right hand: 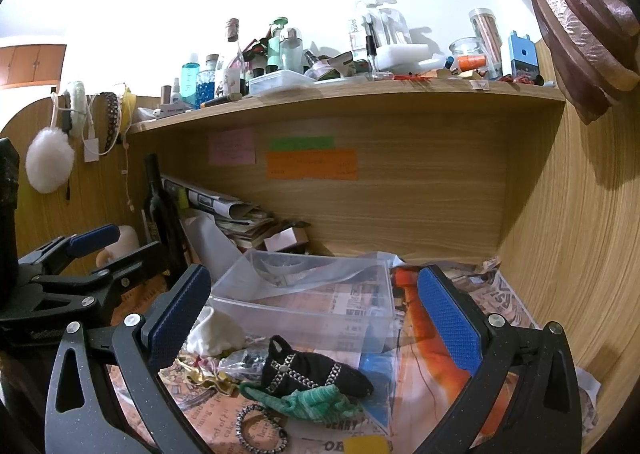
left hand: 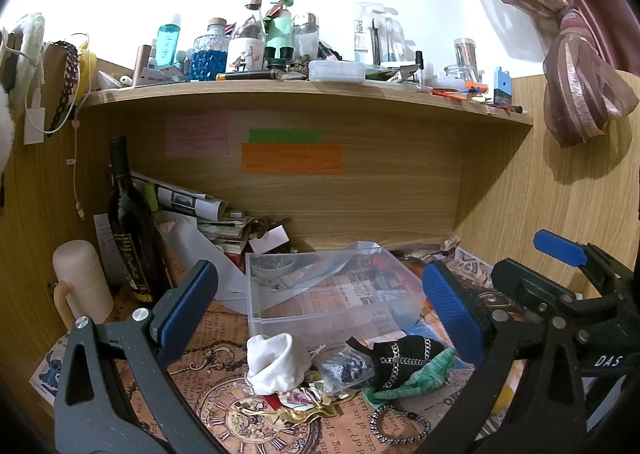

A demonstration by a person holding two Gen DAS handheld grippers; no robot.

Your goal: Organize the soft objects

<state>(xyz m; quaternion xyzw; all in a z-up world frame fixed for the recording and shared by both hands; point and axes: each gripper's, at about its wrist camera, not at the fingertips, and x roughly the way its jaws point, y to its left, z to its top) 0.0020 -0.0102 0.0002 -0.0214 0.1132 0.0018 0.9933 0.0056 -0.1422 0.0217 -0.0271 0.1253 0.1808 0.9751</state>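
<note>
Here both tools, left [left hand: 320,302] and right [right hand: 316,310], hang spread, empty, above sock [right hand: 316,372], cloth [left hand: 276,362], bin [right hand: 308,306] mid-worktop [left hand: 208,370].

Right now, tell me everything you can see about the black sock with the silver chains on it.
The black sock looks like soft knit fabric, crumpled into a lump lying on its side on the newspaper-covered desk. Silver chain trim crosses it, forming a cross shape on one side and a band on the other, and a small loop or cuff sticks up at its left end. It rests partly on a green knitted piece, beside a clear plastic bag, just in front of the clear plastic box. Neither gripper touches it.
</note>
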